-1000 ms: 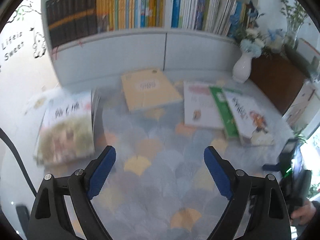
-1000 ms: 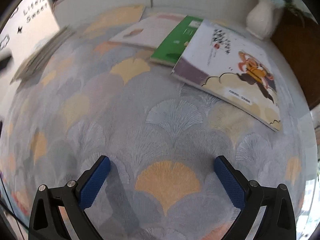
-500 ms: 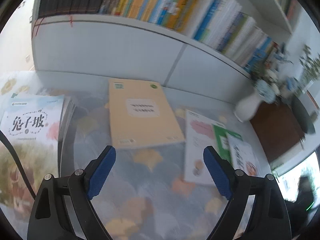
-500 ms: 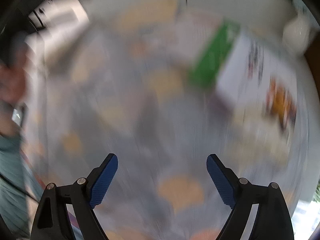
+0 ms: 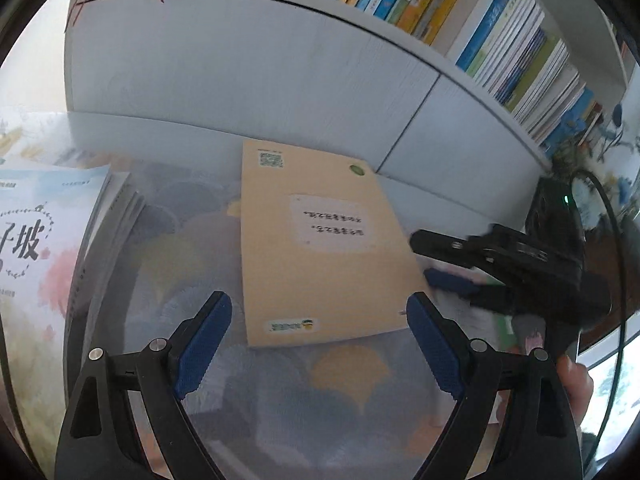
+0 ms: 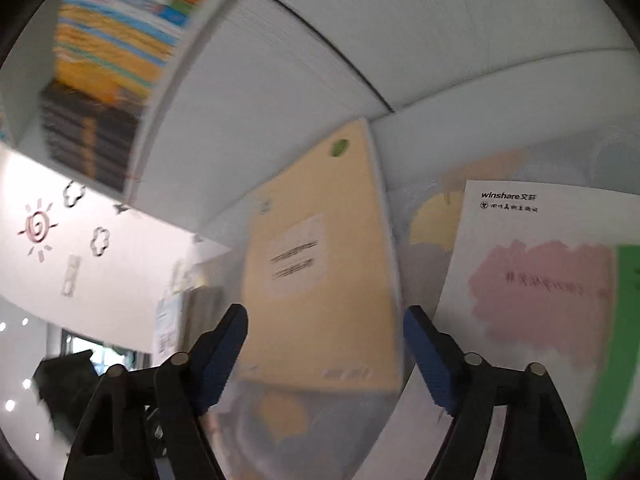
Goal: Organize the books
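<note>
A tan book point(image 5: 320, 248) lies flat on the patterned tablecloth point(image 5: 280, 392), close to the white cabinet. My left gripper point(image 5: 320, 344) is open and empty just in front of the book's near edge. My right gripper point(image 5: 432, 258) shows in the left wrist view at the book's right edge, jaws apart, one above the other. In the right wrist view the right gripper point(image 6: 324, 356) is open, with the tan book point(image 6: 320, 264) straight ahead between the fingers. A white book with a pink patch point(image 6: 532, 280) lies to the right, under a green book point(image 6: 628, 320).
A stack of books point(image 5: 44, 248) with a pale blue cover lies at the left. The white cabinet point(image 5: 240, 80) stands behind, with a shelf of upright books point(image 5: 460, 12) above. A wall with stickers point(image 6: 72, 232) is at the left of the right wrist view.
Both grippers have moved in toward the tan book. The right gripper has swung left from the white and green books and now sits at the tan book's right edge.
</note>
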Tool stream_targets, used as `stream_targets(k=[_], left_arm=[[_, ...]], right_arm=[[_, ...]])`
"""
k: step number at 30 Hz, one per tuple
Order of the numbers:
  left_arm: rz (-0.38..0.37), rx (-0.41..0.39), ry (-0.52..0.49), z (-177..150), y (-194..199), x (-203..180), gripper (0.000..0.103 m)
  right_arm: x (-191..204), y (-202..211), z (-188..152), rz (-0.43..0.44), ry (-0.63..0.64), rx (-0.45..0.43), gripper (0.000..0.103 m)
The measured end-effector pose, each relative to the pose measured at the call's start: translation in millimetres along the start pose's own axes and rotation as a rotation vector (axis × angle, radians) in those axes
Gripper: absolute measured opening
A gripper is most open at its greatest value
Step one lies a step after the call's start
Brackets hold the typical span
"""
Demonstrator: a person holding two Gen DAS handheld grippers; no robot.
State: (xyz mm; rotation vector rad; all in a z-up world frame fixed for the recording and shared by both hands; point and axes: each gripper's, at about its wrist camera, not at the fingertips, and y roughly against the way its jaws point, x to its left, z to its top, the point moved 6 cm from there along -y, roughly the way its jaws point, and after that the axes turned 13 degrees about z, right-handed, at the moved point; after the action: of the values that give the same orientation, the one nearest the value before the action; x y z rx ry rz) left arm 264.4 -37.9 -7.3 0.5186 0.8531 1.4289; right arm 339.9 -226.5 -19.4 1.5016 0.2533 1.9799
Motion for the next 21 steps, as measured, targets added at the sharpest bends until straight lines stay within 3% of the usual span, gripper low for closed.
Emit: stream_targets(k=[2,5,9,12,16,18,19,21], left_arm=[[0.003,0.009,-0.008,0.0,-5.7,0.1,0.072],[-0.009,0.048,-0.01,-4.6,-16.7,-0.9,0.062],[-0.007,0.047,-0.031,-6.5,-21.2,-4.9,0.053],[-0.094,0.094,-0.057,-13.7,-18.1,-18.9,0.05],[0.019,0.067,-0.192,-21.2,-9.7,-36.4,0.051],[0.101,-0.001,-0.165,-12.5,-0.1,-23.3,0.051],[0.122,-0.018,-0.15,-8.5,3.5,-16.1,0.052],[0.15,-0.035,-0.102,0.3,6.9,-0.1,0.053]], right_arm=[[-5.8,-3.7,8.7,-0.057,0.036,-0.011,0.064],[-3.0,-7.2,21.9,-0.122,0.121,-0.028,0.062],[3.0,-11.9,16.2,-0.154,0.168,-0.018,0.062],[1.3,-22.4,19.6,-0.147,0.169,-0.011,0.062],[-0.6,-20.1,10.9,-0.036,0.108,0.035,0.062],[3.5,-18.1,6.5,-0.08,0.123,0.05,0.061],[3.3,-16.6,6.5,-0.125,0.131,0.053,0.061],[5.4,-20.0,4.7,-0.127,0.117,0.056,0.061]])
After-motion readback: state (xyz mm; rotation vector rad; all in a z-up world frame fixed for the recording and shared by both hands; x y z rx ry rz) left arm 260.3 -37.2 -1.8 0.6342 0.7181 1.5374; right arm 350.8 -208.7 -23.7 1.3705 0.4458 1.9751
